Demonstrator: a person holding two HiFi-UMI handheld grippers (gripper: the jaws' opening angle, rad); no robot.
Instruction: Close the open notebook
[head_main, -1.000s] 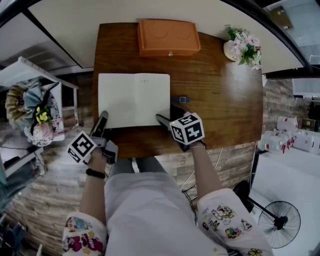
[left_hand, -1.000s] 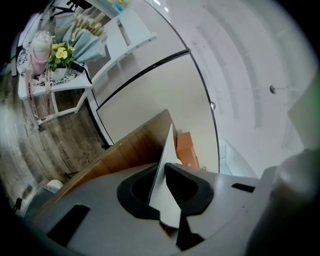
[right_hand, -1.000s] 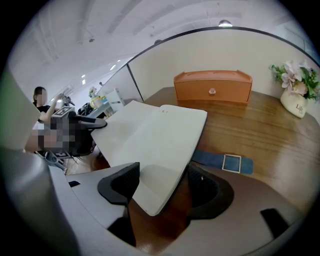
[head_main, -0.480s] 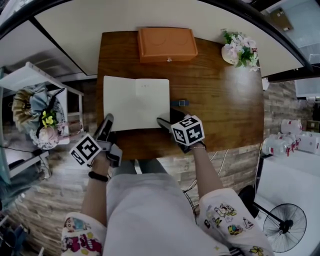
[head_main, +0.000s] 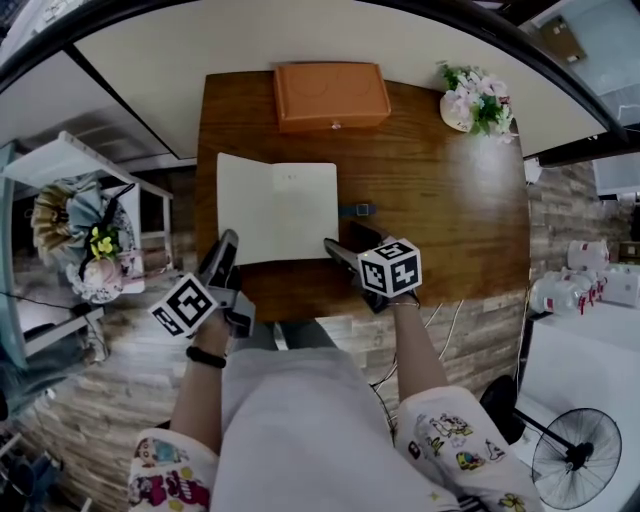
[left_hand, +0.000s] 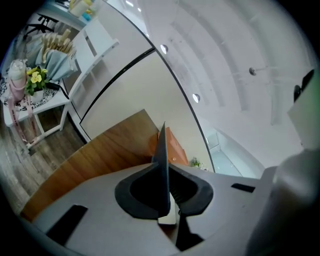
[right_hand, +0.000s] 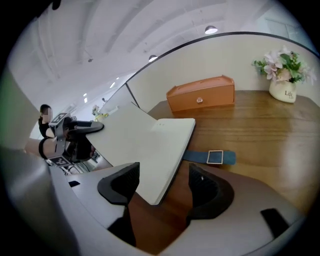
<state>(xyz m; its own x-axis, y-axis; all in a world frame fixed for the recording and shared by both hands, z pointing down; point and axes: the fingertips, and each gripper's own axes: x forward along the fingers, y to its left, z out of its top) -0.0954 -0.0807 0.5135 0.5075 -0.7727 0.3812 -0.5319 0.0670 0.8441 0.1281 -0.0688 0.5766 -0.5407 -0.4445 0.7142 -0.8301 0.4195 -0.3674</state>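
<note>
**Left cover lifts as the notebook (head_main: 280, 210) begins to fold**

Raised since a second ago, the left hand-held gripper (head_main: 228, 245) has brought the notebook's left cover up off the counter (head_main: 440, 200), drawing its outer edge toward the spine. Its jaws are pinched tight on that thin dark cover at the 7 o'clock corner. The right hand-held gripper (head_main: 335, 248) stands wide, astride the 5 o'clock corner without pressing it. The notebook lies toward 9 o'clock of the counter's centre, with an orange box (head_main: 331, 95) at its 12 o'clock. It looks light, with a fairly stiff cover and loose pages. The outer cover edge is probably the best hold, and the right half may slide on the wood.
</note>
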